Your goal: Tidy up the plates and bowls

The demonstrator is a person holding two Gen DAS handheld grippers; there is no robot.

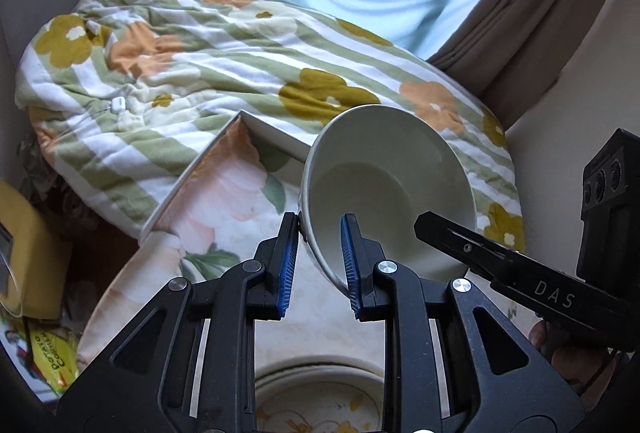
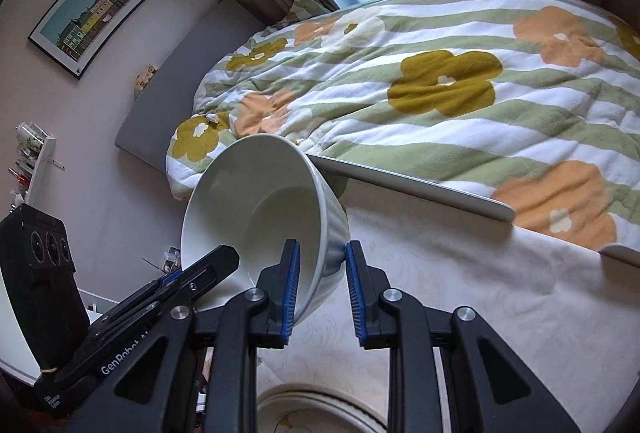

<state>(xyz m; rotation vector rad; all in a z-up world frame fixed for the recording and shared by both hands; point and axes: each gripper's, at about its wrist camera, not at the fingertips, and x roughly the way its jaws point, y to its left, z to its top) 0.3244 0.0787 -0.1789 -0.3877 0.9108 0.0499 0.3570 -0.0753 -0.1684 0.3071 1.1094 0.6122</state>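
While both grippers are clamping opposite rim walls, bowl (image 1: 384,189) is hanging tilted; left gripper (image 1: 320,261), right gripper (image 2: 322,283) needing matched pace, plate (image 1: 320,405) waiting underneath.

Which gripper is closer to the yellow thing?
Left. The yellow thing sits just left of the left gripper; the right gripper holds the bowl on its other side, farther away.

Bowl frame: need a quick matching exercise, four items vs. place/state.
Items:
1. white bowl
2. left tongs
3. flowered plate
4. framed picture

Descriptions:
A. on the wall
B. tilted, lifted off the table
C. flat on the table, below the tongs
D. shut on the bowl's rim

Pairs: 1-B, 2-D, 3-C, 4-A
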